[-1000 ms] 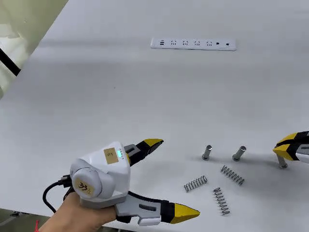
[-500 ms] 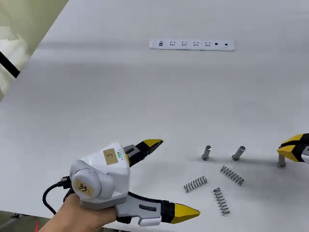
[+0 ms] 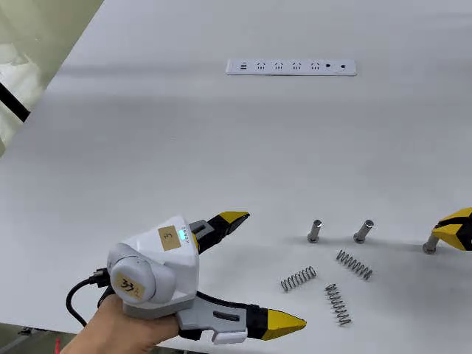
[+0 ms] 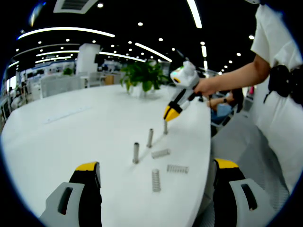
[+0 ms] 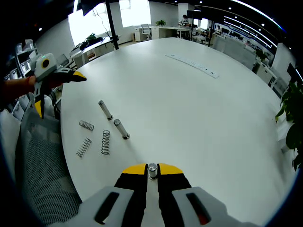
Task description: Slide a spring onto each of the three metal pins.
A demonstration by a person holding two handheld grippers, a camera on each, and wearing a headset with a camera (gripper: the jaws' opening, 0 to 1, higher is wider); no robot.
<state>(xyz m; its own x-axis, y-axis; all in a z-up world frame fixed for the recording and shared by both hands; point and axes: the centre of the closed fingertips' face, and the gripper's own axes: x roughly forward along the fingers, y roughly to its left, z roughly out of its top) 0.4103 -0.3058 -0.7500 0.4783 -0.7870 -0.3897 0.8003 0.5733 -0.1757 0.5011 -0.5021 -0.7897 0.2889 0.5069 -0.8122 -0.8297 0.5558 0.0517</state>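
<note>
White bench [image 3: 147,147] fills the head view, with a power strip [image 3: 291,67] lying flat near its far side. At the lower left, a hand [image 3: 118,333] holds the left hand-held gripper [image 3: 263,269], its jaws spread wide with nothing between them. To its right stand the first pin [image 3: 315,231] and the second pin [image 3: 362,231], side by side and apart. In front of them the springs lie loose on the bench: the left spring [image 3: 299,279], the right spring [image 3: 354,265] and the near spring [image 3: 337,304]. None of them touches a pin. At the right edge we see the yellow tip of the right hand-held gripper [image 3: 451,230] at the top of the third pin [image 3: 430,245], which leans a little.

From the left gripper view, we look between its own open jaws at the three pins in a row. The three springs lie on the bench on the near side of the pins. The right hand-held gripper [image 4: 171,113] comes down on the farthest pin, held by a person's arm [image 4: 232,78]. A plant [image 4: 144,75] stands at the far end of the bench.

From the right gripper view, we see its jaws closed on the head of the third pin [image 5: 152,169], near the bench edge. The other two pins and the springs lie further left. Beyond them is the left hand-held gripper [image 5: 59,92].
</note>
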